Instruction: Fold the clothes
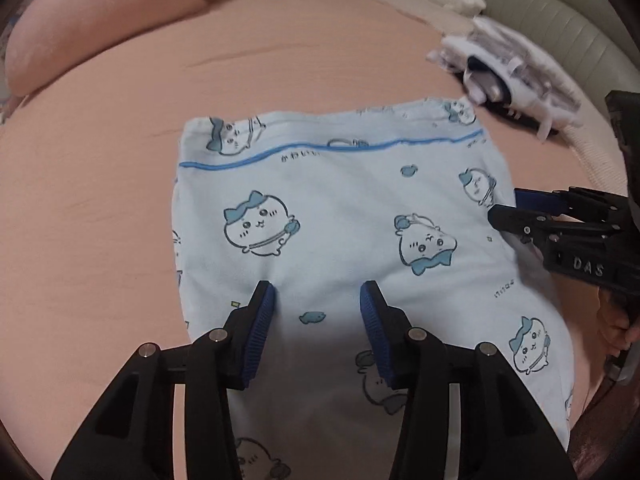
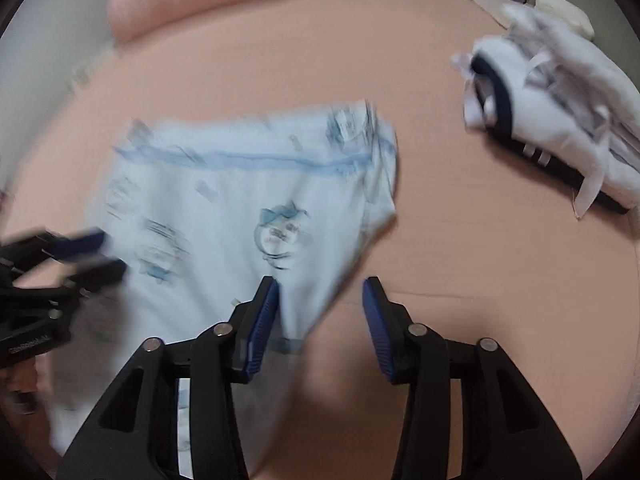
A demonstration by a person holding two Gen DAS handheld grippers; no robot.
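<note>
A pale blue garment (image 1: 332, 216) printed with cartoon animals lies on a pink bed (image 1: 100, 200), already folded into a rough rectangle. The left gripper (image 1: 318, 300) hovers over its near part, jaws apart and empty. The right gripper (image 2: 320, 296) sits over the right edge, jaws apart, gripping nothing. Another fold likely remains; a white bundle (image 2: 560, 128) waits nearby.

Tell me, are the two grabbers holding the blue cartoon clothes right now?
No. The left gripper and right gripper stand open over the light-blue garment, gripping nothing.
</note>
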